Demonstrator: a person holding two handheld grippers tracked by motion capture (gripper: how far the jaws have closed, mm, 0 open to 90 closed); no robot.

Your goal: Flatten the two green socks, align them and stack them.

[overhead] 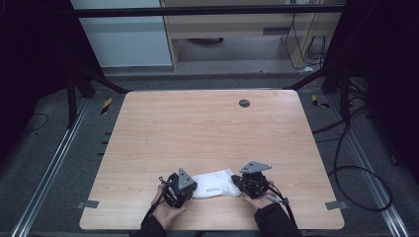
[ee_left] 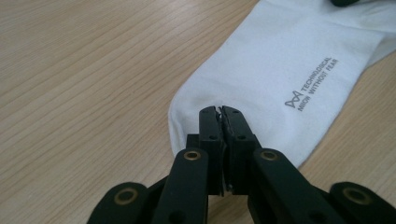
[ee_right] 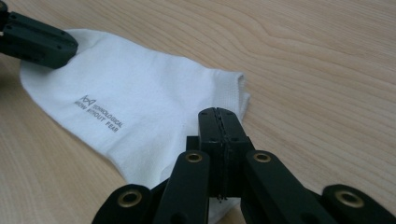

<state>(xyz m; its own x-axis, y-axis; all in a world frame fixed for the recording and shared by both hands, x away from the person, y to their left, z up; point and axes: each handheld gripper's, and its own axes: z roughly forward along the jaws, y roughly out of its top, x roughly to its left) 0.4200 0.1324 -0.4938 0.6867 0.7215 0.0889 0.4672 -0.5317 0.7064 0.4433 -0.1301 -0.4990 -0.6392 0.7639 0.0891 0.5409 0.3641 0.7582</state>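
a white sock (overhead: 213, 183) lay flat on the bench (overhead: 207, 133) near its front edge, between the two hands. the left tongs (ee_left: 220, 110) were closed at the rounded toe end, with a thin edge of fabric seemingly nipped between the tips. the right tongs (ee_right: 218, 112) were closed over the cuff end; it could not be told for certain whether cloth was pinched there or the tips merely rested on it. in the high view the left tongs (overhead: 179, 188) and right tongs (overhead: 251, 182) stood at opposite ends of the sock.

judgement: the sock was light, soft and limp, and would sag or fold wherever unsupported. it was not fragile, and knit cloth should not slip readily. the ribbed cuff (ee_right: 233, 95) and the toe edge offered the best holds. grey printed lettering (ee_left: 312, 85) marked the upper face. no containers were on the bench.
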